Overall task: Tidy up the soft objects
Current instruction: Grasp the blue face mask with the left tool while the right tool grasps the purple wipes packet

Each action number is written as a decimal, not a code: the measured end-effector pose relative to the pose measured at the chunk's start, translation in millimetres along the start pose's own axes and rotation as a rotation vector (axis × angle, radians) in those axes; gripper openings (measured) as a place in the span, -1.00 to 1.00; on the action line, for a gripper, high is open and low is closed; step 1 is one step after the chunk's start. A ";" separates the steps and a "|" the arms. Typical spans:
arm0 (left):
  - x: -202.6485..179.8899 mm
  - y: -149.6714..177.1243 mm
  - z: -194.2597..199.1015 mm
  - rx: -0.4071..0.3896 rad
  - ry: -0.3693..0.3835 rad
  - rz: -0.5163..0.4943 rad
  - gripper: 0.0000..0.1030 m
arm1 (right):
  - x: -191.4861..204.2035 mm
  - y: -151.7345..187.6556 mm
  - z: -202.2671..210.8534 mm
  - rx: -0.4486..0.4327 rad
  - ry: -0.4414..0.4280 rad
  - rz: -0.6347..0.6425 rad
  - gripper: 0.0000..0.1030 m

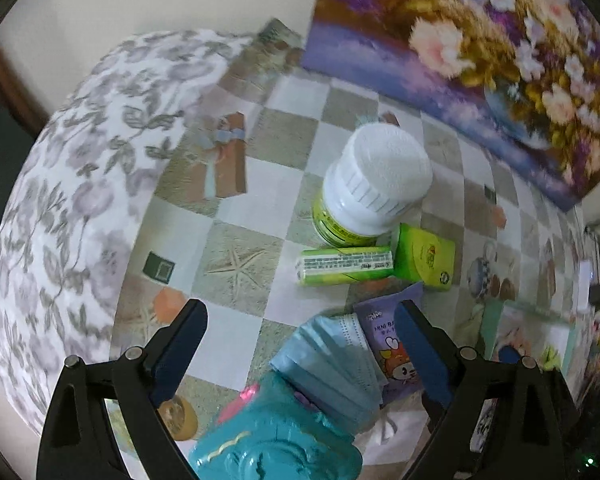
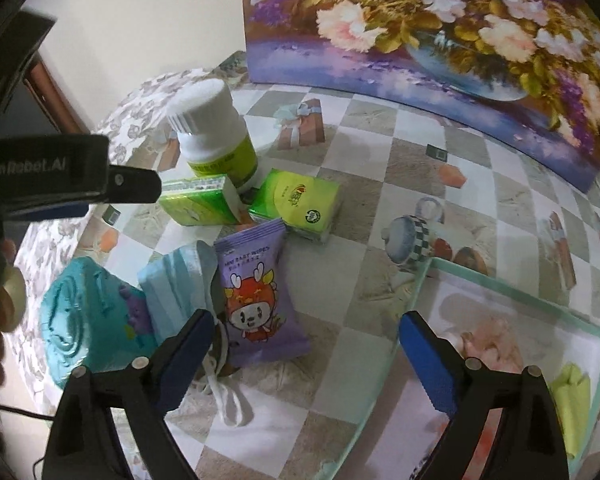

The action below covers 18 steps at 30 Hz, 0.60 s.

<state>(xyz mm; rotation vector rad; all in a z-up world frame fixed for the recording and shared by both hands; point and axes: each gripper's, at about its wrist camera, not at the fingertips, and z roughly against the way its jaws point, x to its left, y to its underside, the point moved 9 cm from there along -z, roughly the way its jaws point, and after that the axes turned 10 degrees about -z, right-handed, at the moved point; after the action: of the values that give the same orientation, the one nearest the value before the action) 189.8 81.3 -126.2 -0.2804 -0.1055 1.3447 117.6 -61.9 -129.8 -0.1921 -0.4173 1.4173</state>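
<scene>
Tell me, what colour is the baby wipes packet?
Purple, with an orange cartoon animal; the baby wipes packet shows best in the right wrist view.

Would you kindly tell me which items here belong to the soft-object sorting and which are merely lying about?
For the job:
- purple baby-wipes pouch
- folded blue face masks
- two green tissue packs
- teal embossed soft pouch
- mint-rimmed tray

Lying about:
- white-capped plastic bottle
- flower painting
- floral pillow
</scene>
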 end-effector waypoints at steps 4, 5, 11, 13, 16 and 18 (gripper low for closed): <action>2.4 1.1 -13.0 0.076 0.013 -0.020 0.83 | 1.6 -0.3 -13.6 0.025 -0.022 -0.002 0.75; 0.9 3.5 -19.0 0.107 0.031 -0.027 0.83 | 2.1 0.2 -17.3 0.032 -0.027 -0.003 0.74; -4.3 14.1 -40.2 0.218 0.052 -0.040 0.83 | 6.1 4.4 -34.0 0.061 -0.045 0.002 0.71; -3.4 17.1 -46.4 0.245 0.044 -0.042 0.83 | 6.4 5.9 -37.6 0.067 -0.048 0.001 0.69; 0.0 22.3 -50.5 0.270 0.012 -0.060 0.83 | 7.3 8.8 -42.9 0.079 -0.056 -0.001 0.63; -0.1 24.4 -52.4 0.283 -0.007 -0.078 0.83 | 8.0 9.6 -46.0 0.085 -0.060 -0.001 0.61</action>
<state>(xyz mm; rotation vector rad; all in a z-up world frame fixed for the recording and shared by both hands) 179.0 78.8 -182.9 -0.0327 0.0674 1.2648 127.6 -47.2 -174.1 -0.0802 -0.4051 1.4392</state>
